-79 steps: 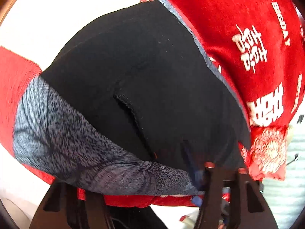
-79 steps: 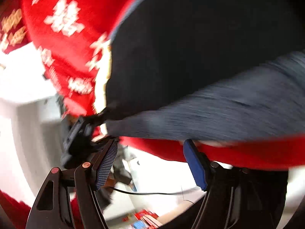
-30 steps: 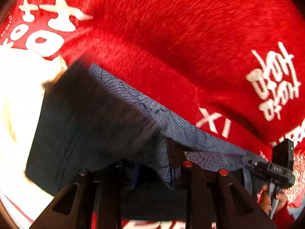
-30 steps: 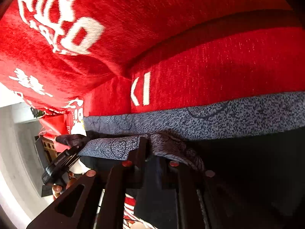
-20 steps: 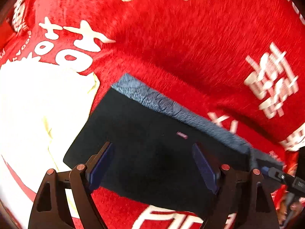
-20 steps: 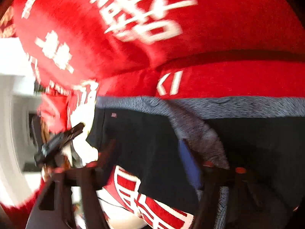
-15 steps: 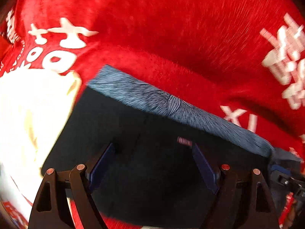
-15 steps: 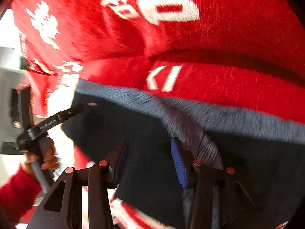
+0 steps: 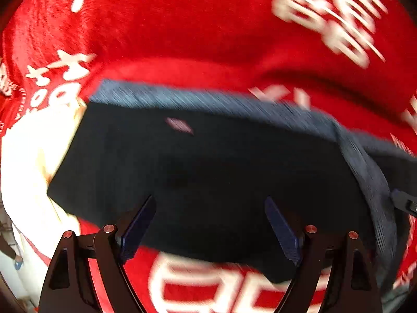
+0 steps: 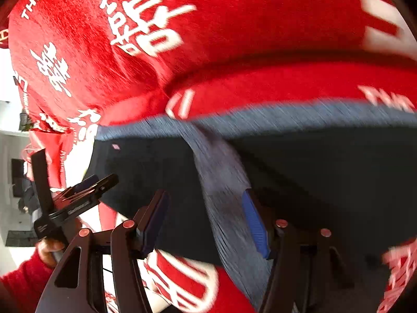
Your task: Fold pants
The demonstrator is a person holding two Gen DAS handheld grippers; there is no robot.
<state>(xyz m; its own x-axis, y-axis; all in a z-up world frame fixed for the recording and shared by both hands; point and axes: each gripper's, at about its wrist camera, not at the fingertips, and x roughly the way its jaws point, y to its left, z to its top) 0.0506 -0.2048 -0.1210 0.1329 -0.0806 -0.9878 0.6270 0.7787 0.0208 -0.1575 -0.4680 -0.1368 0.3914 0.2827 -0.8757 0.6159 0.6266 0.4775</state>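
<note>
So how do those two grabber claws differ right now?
The left gripper hangs over the plain dark part of the pants; the right gripper straddles their grey band. The left's jaws gape wider than the right's. Both are open and hold nothing, above the red blanket.

The dark navy, nearly black folded fabric pants point(image 9: 208, 172) carry a heathered blue-grey speckled waistband point(image 9: 198, 99) along their far edge, and a second strip of the same grey-blue mottled cloth point(image 10: 221, 182) runs toward the near side on the right. A small pinkish tag point(image 9: 179, 125) marks the dark cloth at the far left. Beneath lies a bright red plush blanket point(image 9: 198, 26) printed with white characters and letters. A pale cream-white patch point(image 9: 23, 161) shows at the left. The black-framed left gripper point(image 9: 209, 224) has dark blue pads; the black right gripper point(image 10: 206, 219) has brighter blue pads point(image 10: 254, 224). A red sleeve point(image 10: 18, 284) shows near left in the right wrist view.
</note>
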